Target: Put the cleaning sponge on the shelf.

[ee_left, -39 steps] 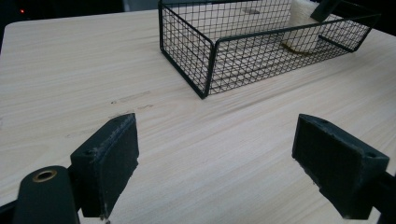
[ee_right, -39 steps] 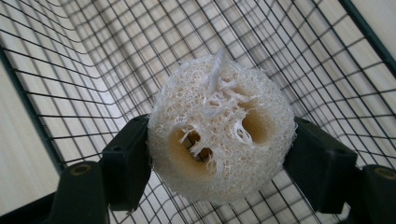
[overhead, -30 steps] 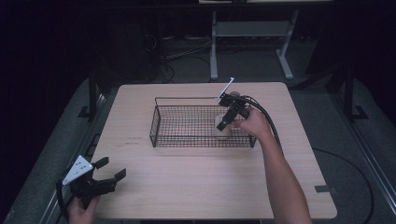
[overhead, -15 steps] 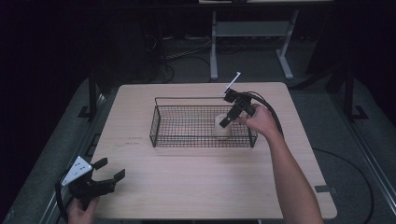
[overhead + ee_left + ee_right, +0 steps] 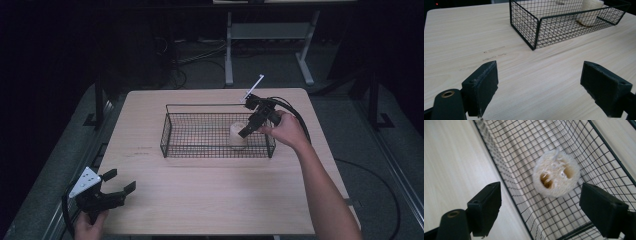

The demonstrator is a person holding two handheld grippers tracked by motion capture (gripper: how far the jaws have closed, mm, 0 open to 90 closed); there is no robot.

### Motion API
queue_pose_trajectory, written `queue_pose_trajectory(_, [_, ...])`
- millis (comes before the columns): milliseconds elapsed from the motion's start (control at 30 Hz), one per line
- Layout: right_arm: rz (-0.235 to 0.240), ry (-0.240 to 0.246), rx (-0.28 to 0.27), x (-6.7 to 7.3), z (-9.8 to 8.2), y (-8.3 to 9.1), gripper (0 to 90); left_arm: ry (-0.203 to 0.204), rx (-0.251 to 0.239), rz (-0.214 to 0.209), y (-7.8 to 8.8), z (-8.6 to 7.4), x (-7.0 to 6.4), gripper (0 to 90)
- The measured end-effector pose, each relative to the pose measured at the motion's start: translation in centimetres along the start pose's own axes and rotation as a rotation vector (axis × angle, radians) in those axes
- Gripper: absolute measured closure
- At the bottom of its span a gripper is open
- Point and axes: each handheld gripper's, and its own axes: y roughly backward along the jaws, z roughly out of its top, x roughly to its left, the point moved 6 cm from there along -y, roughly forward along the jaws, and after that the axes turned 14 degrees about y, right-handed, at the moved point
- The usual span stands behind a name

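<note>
Loofah [image 5: 556,173] is what my right-hand tongs are after, but I start with the wooden table [image 5: 215,200], since everything rests on it. Toward its far side stands the black wire basket [image 5: 172,135], and the loofah sits upright on the mesh floor near the basket's right end, close to the near wall and apart from the end wall. It is a short, pale, fibrous cylinder with a few holes running down through its top face.

I judge it very light, dry and springy: rough enough that the pads will not slide, soft enough to dent if I squeeze hard, and unlikely to break. Being so light, it could tip or skid on the wire if one pad touches before the other. I would take it across the round side wall, about mid-height, with one pad on either side, rather than pinching the thin webs between the holes.

My right gripper [image 5: 248,131] hangs just above it, tilted down into the basket, jaws spread wide with the loofah between them in the right gripper view, holding nothing. My left gripper [image 5: 117,186] rests near the table's near-left corner, likewise wide apart and empty, well clear of the basket.
</note>
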Motion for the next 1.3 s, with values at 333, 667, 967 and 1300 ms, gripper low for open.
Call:
queue_pose_trajectory(333, [0.010,0.006,-0.022,2.1,-1.6,0.9,16.9,0.002,-0.008,-0.008,0.0,0.1,-0.2,13.8])
queue_pose_trajectory(667, [0.009,0.025,-0.046,3.6,-2.8,1.9,17.0,-0.004,0.006,-0.009,-0.4,0.0,-0.5,13.8])
queue_pose_trajectory(967, [-0.002,0.034,-0.055,5.0,-3.9,2.3,17.1,-0.005,0.002,-0.010,-0.4,0.0,-0.6,13.8])
queue_pose_trajectory(1300, [-0.001,0.015,-0.074,6.1,-6.1,2.6,17.3,-0.009,0.006,-0.013,-0.6,0.0,-0.8,13.8])
